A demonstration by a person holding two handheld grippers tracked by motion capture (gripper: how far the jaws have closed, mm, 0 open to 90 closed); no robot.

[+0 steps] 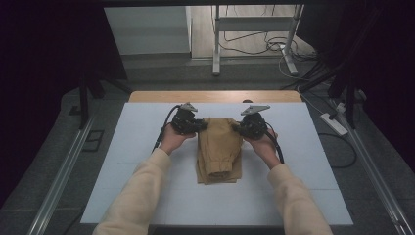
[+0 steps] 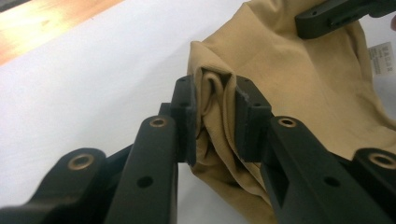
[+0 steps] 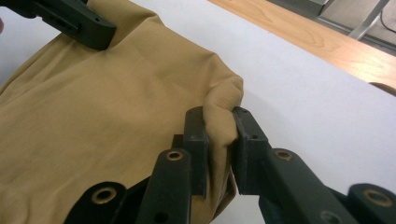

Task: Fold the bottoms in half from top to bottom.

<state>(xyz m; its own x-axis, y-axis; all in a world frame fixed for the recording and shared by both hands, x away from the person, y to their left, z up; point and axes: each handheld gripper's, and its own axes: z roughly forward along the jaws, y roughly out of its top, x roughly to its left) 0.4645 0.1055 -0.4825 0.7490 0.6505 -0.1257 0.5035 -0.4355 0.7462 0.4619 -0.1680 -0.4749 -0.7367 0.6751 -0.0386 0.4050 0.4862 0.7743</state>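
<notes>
A tan garment (image 1: 219,149), folded into a narrow stack, lies in the middle of the white table cover (image 1: 147,147). My left gripper (image 1: 188,122) is shut on a bunched fold at the garment's far left corner (image 2: 215,100). At the far right corner my right gripper (image 1: 248,125) pinches the cloth (image 3: 219,123) between its pads. Both held corners are lifted slightly off the cover. In the left gripper view the other gripper's jaw shows at the top right, and in the right gripper view the other's jaw shows at the top left. A white label (image 2: 383,55) hangs at the cloth's edge.
The wooden table edge (image 1: 215,95) runs beyond the white cover. Behind it stand a metal frame (image 1: 254,29) and loose cables (image 1: 274,46) on the floor. A power strip (image 1: 334,123) lies on the floor at the right. Bare cover surrounds the garment.
</notes>
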